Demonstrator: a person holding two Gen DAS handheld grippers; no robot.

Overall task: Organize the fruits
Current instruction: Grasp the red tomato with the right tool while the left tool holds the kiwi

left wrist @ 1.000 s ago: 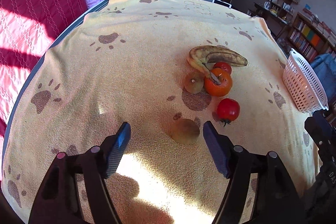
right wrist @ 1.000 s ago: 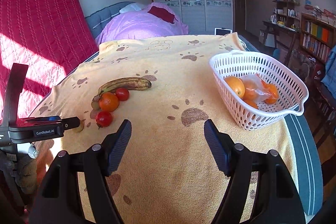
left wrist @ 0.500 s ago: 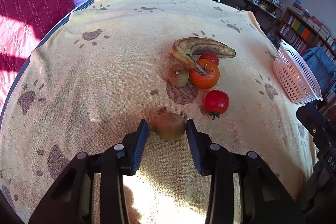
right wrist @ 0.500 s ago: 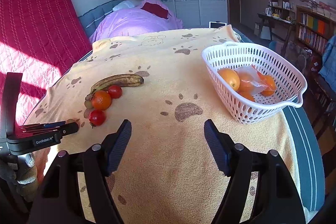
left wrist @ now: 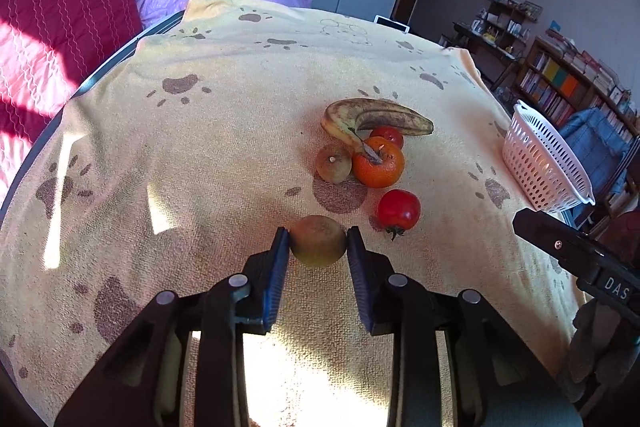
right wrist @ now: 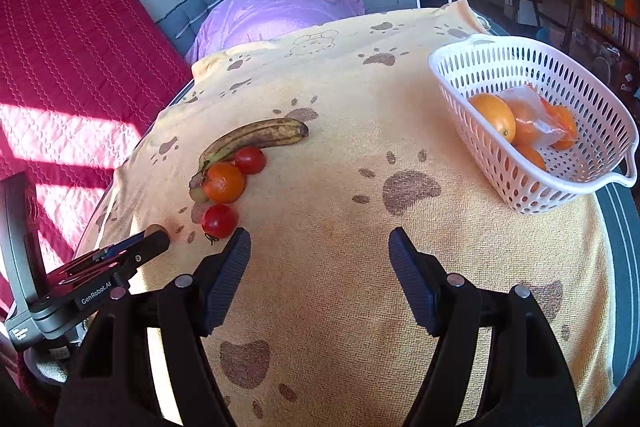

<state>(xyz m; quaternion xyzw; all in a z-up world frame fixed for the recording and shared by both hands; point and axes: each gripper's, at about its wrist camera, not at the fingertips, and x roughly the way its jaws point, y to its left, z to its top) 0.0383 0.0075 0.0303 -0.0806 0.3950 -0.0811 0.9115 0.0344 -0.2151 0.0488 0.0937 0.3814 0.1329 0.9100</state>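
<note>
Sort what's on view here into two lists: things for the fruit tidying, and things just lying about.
For the job: kiwi pinched in the left tongs, banana, tangerine, two tomatoes, small brown fruit, white basket with oranges.

Lying about: paw-print blanket, purple bedding, bookshelf.
</note>
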